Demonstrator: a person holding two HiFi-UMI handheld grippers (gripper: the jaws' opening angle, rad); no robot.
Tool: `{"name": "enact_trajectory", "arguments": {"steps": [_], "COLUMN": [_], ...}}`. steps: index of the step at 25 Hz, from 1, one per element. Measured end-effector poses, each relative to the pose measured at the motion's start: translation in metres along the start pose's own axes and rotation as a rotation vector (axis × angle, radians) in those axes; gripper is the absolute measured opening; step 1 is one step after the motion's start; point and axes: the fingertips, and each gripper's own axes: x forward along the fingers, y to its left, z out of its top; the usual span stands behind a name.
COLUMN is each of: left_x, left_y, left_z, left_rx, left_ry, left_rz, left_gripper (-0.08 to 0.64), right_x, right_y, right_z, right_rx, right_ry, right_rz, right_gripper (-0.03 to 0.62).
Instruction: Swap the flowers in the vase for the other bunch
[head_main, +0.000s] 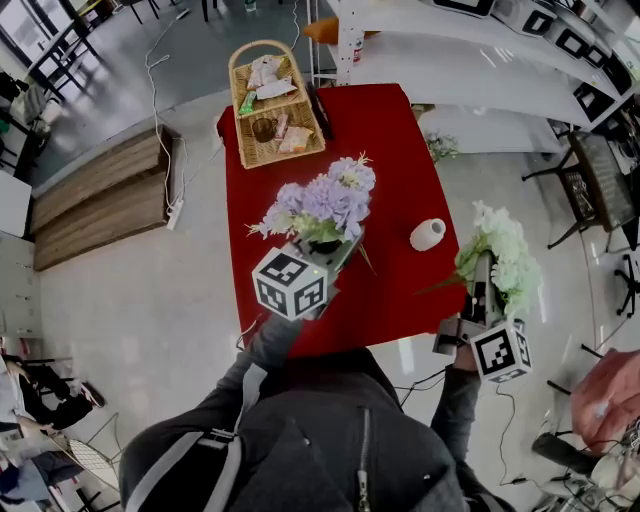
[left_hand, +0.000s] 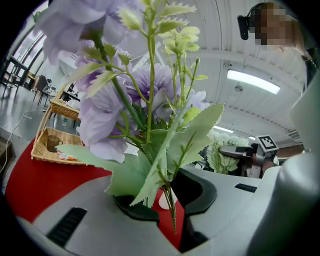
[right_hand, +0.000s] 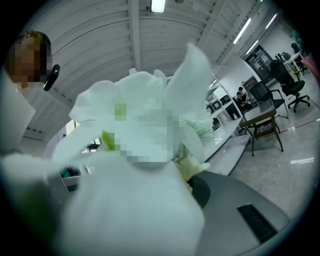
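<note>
A small white vase (head_main: 427, 234) stands on the red table (head_main: 390, 130) near its right edge, and no stems show in it. My left gripper (head_main: 335, 252) hangs over the table's front part, shut on the stems of a purple flower bunch (head_main: 322, 203). In the left gripper view the bunch (left_hand: 115, 100) rises upright from between the jaws of the left gripper (left_hand: 167, 197), its green leaves spreading over them. My right gripper (head_main: 483, 278) is off the table's right edge, shut on a white-and-green flower bunch (head_main: 503, 257). That white bunch (right_hand: 135, 150) fills the right gripper view and hides the jaws.
A wicker basket (head_main: 275, 105) with small items sits at the table's far end. White shelving (head_main: 480, 60) runs along the far right, with chairs beyond it. Another person's hand (head_main: 610, 395) shows at the lower right. Cables lie on the floor.
</note>
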Motion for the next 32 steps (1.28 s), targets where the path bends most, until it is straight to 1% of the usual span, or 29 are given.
{"name": "enact_trajectory", "arguments": {"steps": [4,7,10,15,19,21,25,32], "left_x": [-0.001,-0.002,-0.003,-0.009,-0.017,-0.022,-0.03,-0.043], "left_y": [-0.005,-0.008,-0.01,-0.009,-0.006,-0.003,0.002,0.006], "left_z": [-0.004,-0.004,-0.005,-0.007,-0.006,-0.007,-0.011,-0.018], "left_rx": [-0.011,-0.021,-0.032,-0.044,-0.052,-0.054,-0.064,-0.073], "left_ry": [0.002,-0.004,-0.009,-0.023,-0.03,-0.029,-0.029,-0.019], "left_rz": [-0.007,-0.012,-0.016,0.005,0.027,0.04,0.066,0.116], "left_gripper": [0.081,0.081,0.081,0.081,0.081,0.081,0.081,0.081], "right_x": [0.007,0.015,0.022,0.037,0.052,0.06,0.076,0.101], "right_y": [0.004,0.003,-0.001,0.006,0.012,0.019,0.02,0.007], "right_z": [0.027,0.047,0.063,0.091,0.108,0.114,0.111,0.071], "right_rx": [-0.049,-0.076,-0.066,-0.115,-0.14,-0.171,-0.167,-0.156], "right_ry": [-0.045,-0.077,-0.115,-0.162,-0.182,-0.187,-0.183,-0.107], "right_rz": [0.034,0.042,0.044,0.078,0.106,0.118,0.133,0.135], "right_gripper": [0.081,0.08,0.08,0.08,0.08,0.08,0.08,0.08]}}
